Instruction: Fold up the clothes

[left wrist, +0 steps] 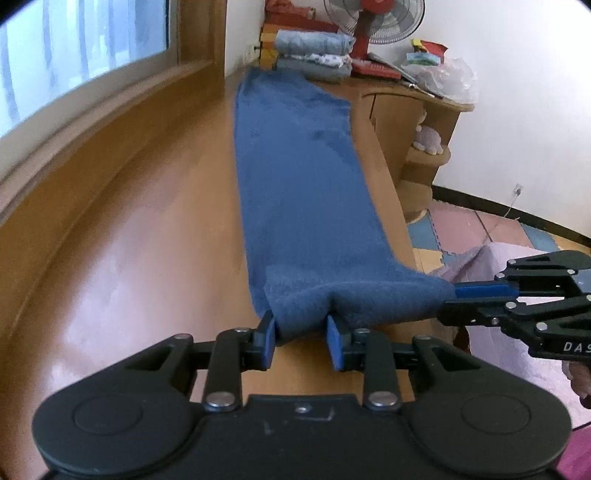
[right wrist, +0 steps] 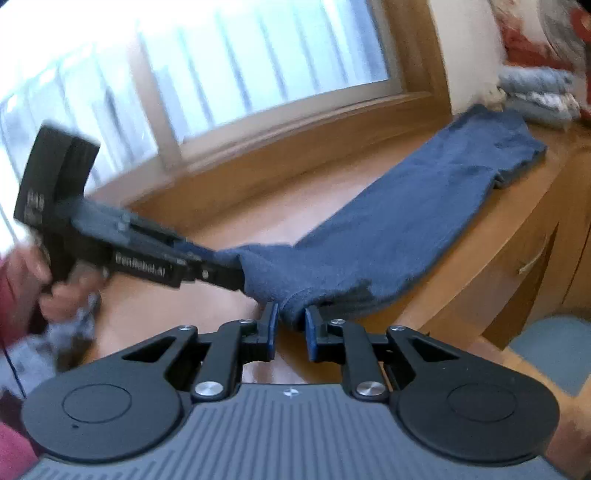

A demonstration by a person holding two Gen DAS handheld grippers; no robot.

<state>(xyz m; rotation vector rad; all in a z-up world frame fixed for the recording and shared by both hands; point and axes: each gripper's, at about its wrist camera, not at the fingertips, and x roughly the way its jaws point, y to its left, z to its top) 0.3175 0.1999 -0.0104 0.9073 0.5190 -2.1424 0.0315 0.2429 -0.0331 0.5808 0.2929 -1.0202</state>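
A long blue fleece garment (left wrist: 295, 177) lies stretched along the wooden counter (left wrist: 147, 221) toward the far wall. My left gripper (left wrist: 301, 328) is shut on the near left corner of its end, which is lifted off the counter. The right gripper (left wrist: 452, 295) comes in from the right in the left wrist view and pinches the other near corner. In the right wrist view my right gripper (right wrist: 291, 319) is shut on a bunched fold of the blue garment (right wrist: 406, 221), and the left gripper (right wrist: 236, 275) bites the cloth from the left, held by a hand (right wrist: 62, 291).
A stack of folded clothes (left wrist: 314, 55) and a red fan (left wrist: 369, 33) stand at the counter's far end, with a plastic bag (left wrist: 447, 77) beside them. A window (right wrist: 221, 74) runs along the counter. The counter edge drops to a floor with coloured mats (left wrist: 480, 229) on the right.
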